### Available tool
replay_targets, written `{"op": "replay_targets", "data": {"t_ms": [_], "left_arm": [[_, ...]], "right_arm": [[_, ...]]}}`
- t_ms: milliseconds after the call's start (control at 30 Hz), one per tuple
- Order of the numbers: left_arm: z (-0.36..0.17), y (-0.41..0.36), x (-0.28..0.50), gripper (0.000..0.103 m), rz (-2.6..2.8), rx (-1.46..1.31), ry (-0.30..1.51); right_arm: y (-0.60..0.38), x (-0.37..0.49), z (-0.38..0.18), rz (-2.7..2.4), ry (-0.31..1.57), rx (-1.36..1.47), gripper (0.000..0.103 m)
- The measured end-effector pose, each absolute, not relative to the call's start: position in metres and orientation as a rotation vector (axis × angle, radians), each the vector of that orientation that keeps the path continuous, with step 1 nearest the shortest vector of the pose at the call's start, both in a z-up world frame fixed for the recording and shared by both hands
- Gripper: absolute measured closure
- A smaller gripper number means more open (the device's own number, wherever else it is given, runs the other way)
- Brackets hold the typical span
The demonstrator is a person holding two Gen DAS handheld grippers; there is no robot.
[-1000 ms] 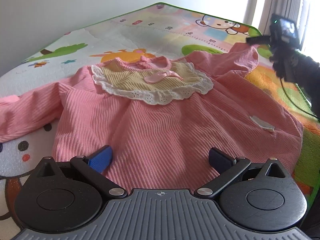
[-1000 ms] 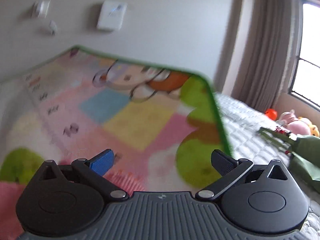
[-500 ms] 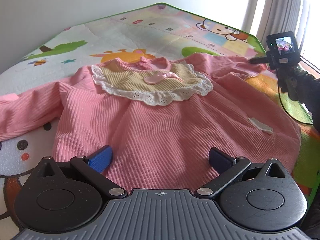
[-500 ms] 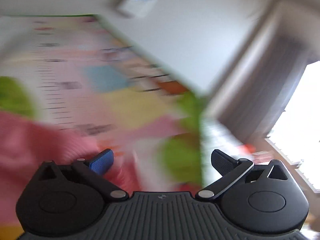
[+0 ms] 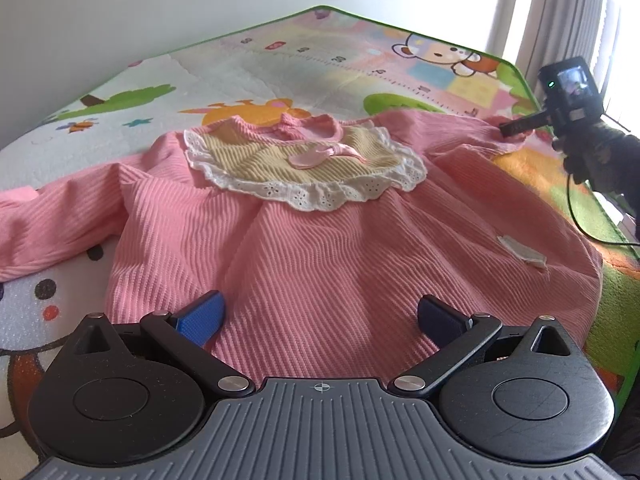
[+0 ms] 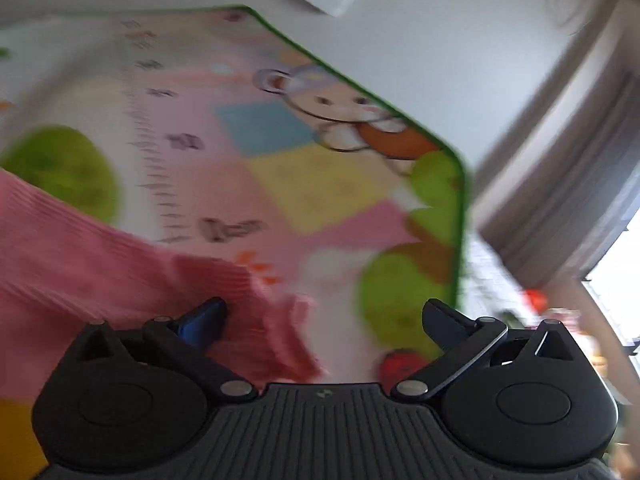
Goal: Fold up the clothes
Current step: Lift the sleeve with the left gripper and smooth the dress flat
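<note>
Spreading front-up across the play mat [image 5: 280,64], the pink ribbed dress [image 5: 320,248] is judged light and limp; firm hems and cuffs are best pinched. The left gripper [image 5: 320,316] is held apart above the hem, the right gripper [image 6: 324,316] apart over the sleeve cuff [image 6: 272,312].

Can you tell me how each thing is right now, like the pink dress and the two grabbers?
Pink dress: spread flat, front up, not folded yet.
Dress's sleeves: both stretched out to the sides.
Left gripper: open, over the dress's bottom edge.
Right gripper: open, at one sleeve end, not holding it.
Play mat: lying flat under the dress.
</note>
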State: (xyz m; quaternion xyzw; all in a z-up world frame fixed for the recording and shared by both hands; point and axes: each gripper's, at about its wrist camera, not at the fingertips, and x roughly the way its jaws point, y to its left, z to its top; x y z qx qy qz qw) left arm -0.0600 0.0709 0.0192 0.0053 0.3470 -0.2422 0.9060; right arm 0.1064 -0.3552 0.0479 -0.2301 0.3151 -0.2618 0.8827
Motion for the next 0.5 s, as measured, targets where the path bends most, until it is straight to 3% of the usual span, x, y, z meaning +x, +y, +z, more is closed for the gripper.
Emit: {"op": "replay_targets", "data": {"t_ms": [200,300,433,500], "left_arm": [[0.019,0.072,-0.058,0.000,-0.503,0.001,0.718],[0.019,0.073,-0.057,0.000,-0.503,-0.006,0.721],[0.019,0.069,-0.057,0.000,-0.500,0.017,0.727],[0.020,0.069,-0.057,0.000,-0.499,0.023,0.729]], "right_arm": [[-0.376,0.105,0.070,-0.795,0.543,-0.521,0.000],[-0.367,0.081,0.107,-0.562,0.503,-0.209,0.000],[-0.339,0.076,0.123,-0.022,0.659,0.269,0.000],[-0.306,0.076,0.108,0.197,0.744,0.361,0.000]]}}
